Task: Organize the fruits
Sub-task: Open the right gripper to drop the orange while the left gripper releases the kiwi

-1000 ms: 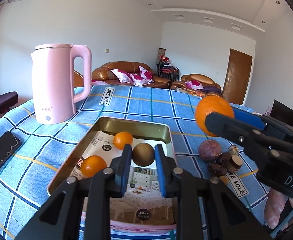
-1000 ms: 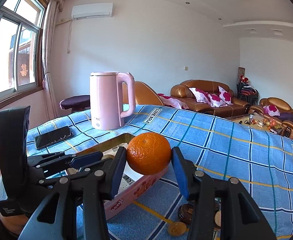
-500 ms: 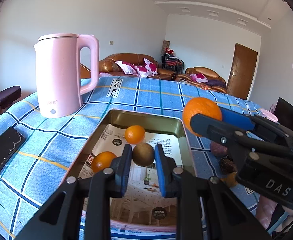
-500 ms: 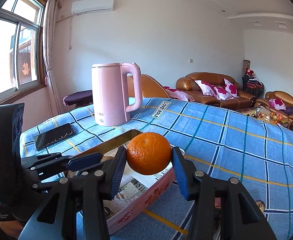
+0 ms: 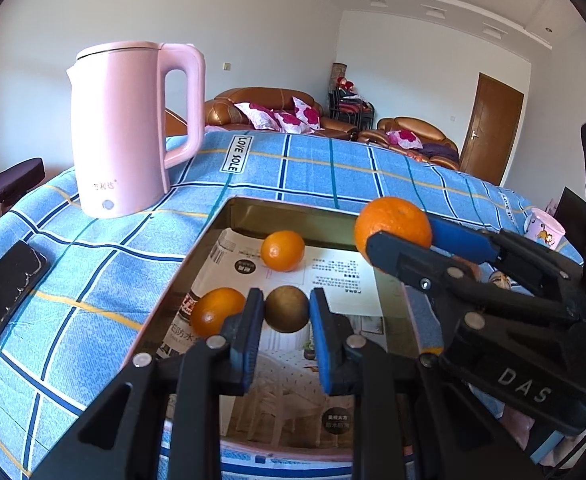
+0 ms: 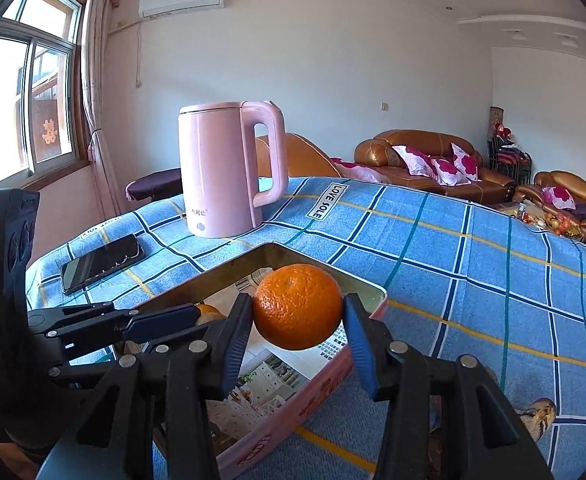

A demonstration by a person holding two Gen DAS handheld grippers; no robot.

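Left gripper (image 5: pixel 286 312) clamped on a brown round fruit (image 5: pixel 286 309) over the pink tin's (image 6: pixel 305 404) near end, right gripper (image 6: pixel 297 320) clamped on a large orange (image 6: pixel 297 306) above its right rim, two small oranges (image 5: pixel 282 250) inside (on printed paper), pink kettle (image 5: pixel 129 132) beyond the tin's far-left corner.

Black plastic left gripper (image 5: pixel 286 316) and right gripper (image 6: pixel 297 320): blue pads, silver screws; white "DAS" lettering on right one.
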